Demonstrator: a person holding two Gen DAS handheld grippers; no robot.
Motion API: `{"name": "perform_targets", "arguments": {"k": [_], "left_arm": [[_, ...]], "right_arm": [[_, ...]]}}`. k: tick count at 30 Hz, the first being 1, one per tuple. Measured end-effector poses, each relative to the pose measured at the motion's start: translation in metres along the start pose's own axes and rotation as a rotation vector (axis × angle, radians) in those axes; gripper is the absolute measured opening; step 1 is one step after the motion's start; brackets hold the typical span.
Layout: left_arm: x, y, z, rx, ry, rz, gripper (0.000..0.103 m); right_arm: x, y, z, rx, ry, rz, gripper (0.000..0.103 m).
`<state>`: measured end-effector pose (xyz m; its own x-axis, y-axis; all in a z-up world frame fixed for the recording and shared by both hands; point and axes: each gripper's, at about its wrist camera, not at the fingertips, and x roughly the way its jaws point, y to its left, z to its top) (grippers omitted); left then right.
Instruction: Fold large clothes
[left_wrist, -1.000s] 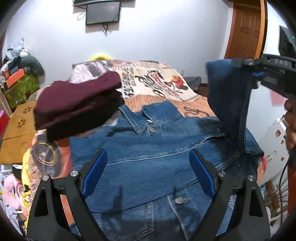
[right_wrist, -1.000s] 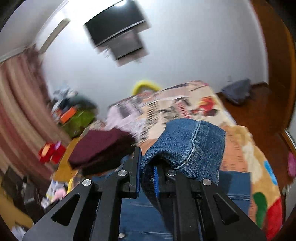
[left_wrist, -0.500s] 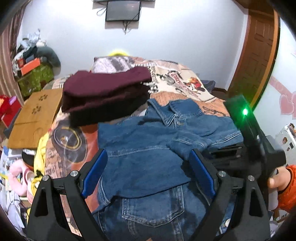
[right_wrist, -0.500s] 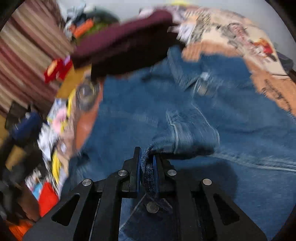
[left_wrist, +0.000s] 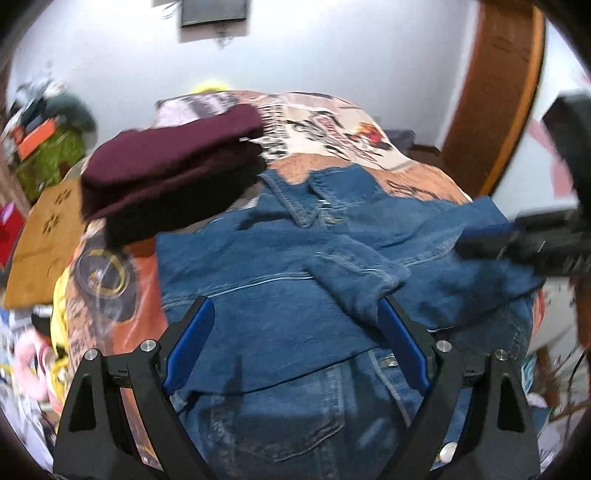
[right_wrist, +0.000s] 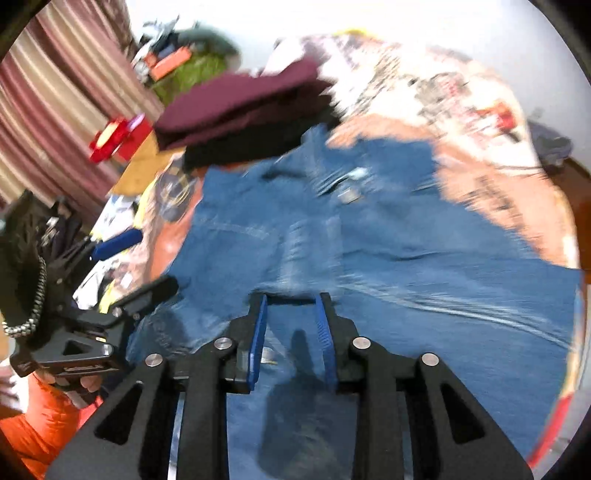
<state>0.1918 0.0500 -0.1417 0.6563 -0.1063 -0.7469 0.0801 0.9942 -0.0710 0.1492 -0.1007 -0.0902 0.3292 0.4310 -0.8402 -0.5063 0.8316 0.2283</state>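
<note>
Two grippers hung over the bed (left_wrist: 417, 173). The right gripper (right_wrist: 291, 332) was opening, nothing pinched between its pads. The left gripper (left_wrist: 295, 347) gaped wide and empty. Just ahead of both sprawled the denim jacket (left_wrist: 280, 295), sleeve folded across; heavy, stiff cloth, best gripped at a seamed hem or cuff.

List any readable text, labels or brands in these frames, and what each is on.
None can be read.
Printed bedspread: black lettering among cartoon graphics, too blurred to read.
Blue denim jacket: no label or brand visible.
Folded maroon garment: plain, no text.
</note>
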Motion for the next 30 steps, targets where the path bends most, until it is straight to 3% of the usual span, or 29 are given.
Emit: {"name": "perform_targets", "arguments": {"k": [2,4,6,8,10,14,15,19,26,30], "left_arm": [[0.009,-0.014,0.004,0.052,0.021,-0.010,0.090],[0.022,-0.028,0.007,0.111,0.050,-0.015,0.090],[0.040,-0.039,0.009,0.154,0.097,-0.027,0.086],[0.059,-0.044,0.010,0.169,0.157,-0.050,0.062],[0.080,-0.046,0.010,0.164,0.230,-0.078,0.053],[0.106,-0.044,0.012,0.132,0.284,-0.094,0.050],[0.107,-0.044,0.014,0.125,0.277,-0.096,0.046],[0.097,-0.036,0.028,0.080,0.222,-0.080,0.009],[0.034,-0.003,0.085,-0.052,0.015,-0.134,0.005],[0.001,0.014,0.095,-0.065,-0.097,-0.107,0.005]], "right_arm": [[-0.023,-0.015,-0.005,0.014,-0.075,-0.077,0.046],[-0.043,-0.030,-0.012,0.038,-0.142,-0.148,0.051],[-0.060,-0.049,-0.020,0.069,-0.181,-0.208,0.051],[-0.072,-0.064,-0.026,0.101,-0.199,-0.257,0.051],[-0.084,-0.083,-0.037,0.145,-0.216,-0.306,0.052],[-0.090,-0.111,-0.058,0.235,-0.209,-0.329,0.053],[-0.089,-0.116,-0.063,0.253,-0.204,-0.328,0.053],[-0.081,-0.133,-0.078,0.308,-0.170,-0.339,0.053],[-0.081,-0.135,-0.061,0.282,-0.185,-0.325,0.053],[-0.070,-0.128,-0.052,0.275,-0.202,-0.269,0.053]]}}
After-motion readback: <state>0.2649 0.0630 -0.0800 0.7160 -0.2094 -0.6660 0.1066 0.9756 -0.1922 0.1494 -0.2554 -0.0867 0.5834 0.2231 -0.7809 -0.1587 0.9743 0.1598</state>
